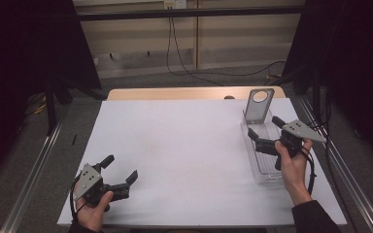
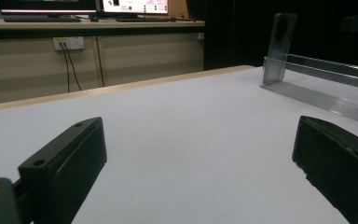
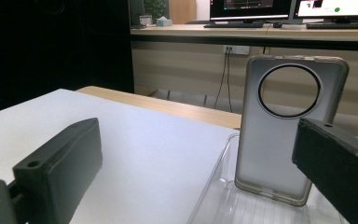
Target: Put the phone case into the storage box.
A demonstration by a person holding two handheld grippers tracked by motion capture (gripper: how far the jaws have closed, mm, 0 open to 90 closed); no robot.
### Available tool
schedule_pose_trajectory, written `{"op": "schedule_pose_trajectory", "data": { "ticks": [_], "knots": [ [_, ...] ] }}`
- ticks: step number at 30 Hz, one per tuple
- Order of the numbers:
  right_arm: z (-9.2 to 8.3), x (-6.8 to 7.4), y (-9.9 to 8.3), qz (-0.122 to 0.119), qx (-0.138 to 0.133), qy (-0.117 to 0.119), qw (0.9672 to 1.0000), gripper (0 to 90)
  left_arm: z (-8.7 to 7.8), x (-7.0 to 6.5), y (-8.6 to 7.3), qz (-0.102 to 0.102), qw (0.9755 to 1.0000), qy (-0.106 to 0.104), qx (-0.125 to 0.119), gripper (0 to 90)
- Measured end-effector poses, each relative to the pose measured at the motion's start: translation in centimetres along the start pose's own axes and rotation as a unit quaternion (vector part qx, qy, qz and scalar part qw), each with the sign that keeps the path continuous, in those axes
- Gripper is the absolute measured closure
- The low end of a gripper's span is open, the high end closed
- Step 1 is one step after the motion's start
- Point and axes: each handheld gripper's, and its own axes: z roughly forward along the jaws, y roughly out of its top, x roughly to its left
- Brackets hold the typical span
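The right gripper [image 1: 264,132] hangs over the clear plastic tray [image 1: 267,174], its jaws spread wide and gripping nothing, aimed at the phone case [image 1: 259,104] that stands at the tray's far end. The case is upright and leans slightly back, a thin grey translucent shell with rounded corners and a large round hole ringed in black near its top. In the right gripper view the case [image 3: 284,135] stands in the tray [image 3: 214,186] between the two blunt matte black jaws, apart from both. The right hand [image 1: 291,167] wraps the gripper's handle from below, wrist straight, a dark sleeve at the forearm. The tray is long, narrow and shallow, with glossy ribbed walls, lying lengthwise on the white sheet [image 1: 175,145] near its right edge.

Well away from the tray, at the sheet's near left corner, the left gripper [image 1: 121,170] is held low by the left hand [image 1: 94,206], jaws likewise spread and empty, pointing across the smooth matte sheet toward the tray [image 2: 326,93].
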Motion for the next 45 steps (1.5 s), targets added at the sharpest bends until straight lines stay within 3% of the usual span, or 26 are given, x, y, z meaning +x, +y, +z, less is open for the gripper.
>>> {"op": "schedule_pose_trajectory", "data": {
  "ticks": [5,7,9,15,45],
  "knots": [
    [-0.8,0.1,-0.1,-0.002,-0.003,0.003,1.0,1.5,0.0,0.0,0.0,0.001,1.0,0.0,0.001,2.8],
    [-1.4,0.2,0.3,-0.006,-0.026,-0.01,0.9996,2.6,0.0,0.0,0.0,0.002,1.0,0.001,0.001,2.8],
    [-1.8,0.1,0.9,0.001,-0.032,-0.007,0.9995,2.2,0.0,0.0,0.0,0.0,1.0,0.001,0.0,2.8],
    [-3.1,0.5,0.2,-0.002,-0.008,-0.004,1.0,1.8,0.0,0.0,0.0,-0.002,1.0,0.002,-0.003,2.8],
    [-9.5,0.3,-4.5,0.009,-0.001,-0.052,0.9986,0.9,-0.8,0.3,-0.2,0.0,0.9998,0.017,0.004,2.9]
  ]
}}
